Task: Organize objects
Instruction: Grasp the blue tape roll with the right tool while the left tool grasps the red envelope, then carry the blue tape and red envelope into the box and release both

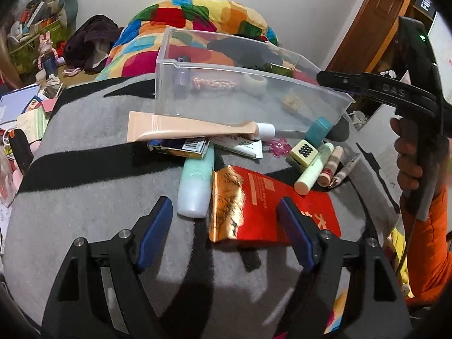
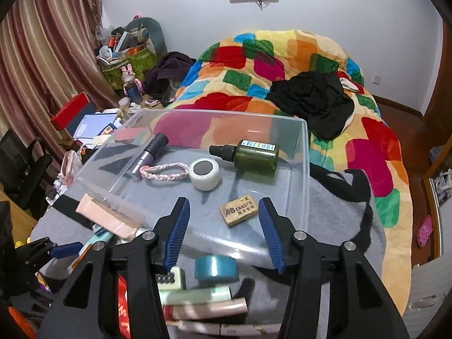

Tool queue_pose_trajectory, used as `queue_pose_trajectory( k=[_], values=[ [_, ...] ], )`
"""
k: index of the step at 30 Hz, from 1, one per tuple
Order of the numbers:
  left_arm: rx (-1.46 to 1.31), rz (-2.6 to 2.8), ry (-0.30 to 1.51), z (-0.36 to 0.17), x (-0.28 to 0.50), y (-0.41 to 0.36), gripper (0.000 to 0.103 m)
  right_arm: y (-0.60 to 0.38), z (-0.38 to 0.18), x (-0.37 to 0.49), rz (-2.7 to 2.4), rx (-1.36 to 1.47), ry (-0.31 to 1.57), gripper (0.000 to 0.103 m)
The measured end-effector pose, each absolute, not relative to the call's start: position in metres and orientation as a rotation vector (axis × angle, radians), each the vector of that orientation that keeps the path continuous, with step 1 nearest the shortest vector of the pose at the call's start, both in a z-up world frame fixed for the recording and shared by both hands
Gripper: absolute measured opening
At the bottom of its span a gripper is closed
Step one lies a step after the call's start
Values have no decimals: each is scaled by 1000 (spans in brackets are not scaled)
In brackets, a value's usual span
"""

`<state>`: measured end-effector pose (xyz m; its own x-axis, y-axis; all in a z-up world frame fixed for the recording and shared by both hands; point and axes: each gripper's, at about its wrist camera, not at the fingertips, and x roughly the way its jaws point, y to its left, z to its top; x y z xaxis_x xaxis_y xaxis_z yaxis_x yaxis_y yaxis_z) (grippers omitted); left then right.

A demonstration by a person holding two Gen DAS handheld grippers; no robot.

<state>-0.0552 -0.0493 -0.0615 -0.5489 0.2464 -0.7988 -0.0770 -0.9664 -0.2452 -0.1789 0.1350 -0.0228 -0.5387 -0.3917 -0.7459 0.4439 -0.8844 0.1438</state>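
we see the clear bin (image 1: pixel 254 96) at the far side of the grey blanket (image 1: pixel 84 197), already holding a green bottle (image 2: pixel 251 155), a tape roll (image 2: pixel 205 173) and an eraser (image 2: pixel 238 210). the loose pile lies near it. our left tongs (image 1: pixel 226 223) are spread and empty, with the red packet (image 1: pixel 271 206) just ahead, its long axis running near to far; the mint bottle (image 1: pixel 195 186) lies beside it on the left. our right tongs (image 2: pixel 224 233) hang spread over the bin's near wall, empty. the left hand looks nearer the pile. the peach tube (image 1: pixel 192 128) lies across the far edge of the pile, against the bin.
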Motion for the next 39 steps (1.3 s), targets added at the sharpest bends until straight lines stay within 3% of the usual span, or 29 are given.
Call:
queue_pose_trajectory(
  k=[6, 13, 17, 19, 21, 29, 34, 39],
  values=[
    [-1364, 2583, -269, -61, -42, -40, 77, 144, -11, -148, -2380, 1072, 98, 59],
    [-1375, 2556, -290, -60, -46, -31, 77, 134, -28, -123, -2288, 1075, 181, 59],
    [-1345, 2580, -340, -62, -46, -31, 77, 148, -49, -132, -2311, 1168, 139, 59],
    [-1332, 2585, -373, -62, -46, -31, 68, 157, -56, -139, -2317, 1213, 83, 59],
    [-1338, 2594, -356, -62, -46, -30, 48, 162, -60, -145, -2319, 1239, 36, 59],
    [-1286, 2619, -378, -55, -34, -37, 39, 144, -70, -154, -2314, 1260, 6, 58],
    [-1213, 2668, -350, -36, -25, -41, 34, 136, -75, -154, -2307, 1278, 9, 36],
    [-1143, 2723, -327, -16, -22, -46, 31, 138, -71, -149, -2325, 1250, 19, 36]
  ],
)
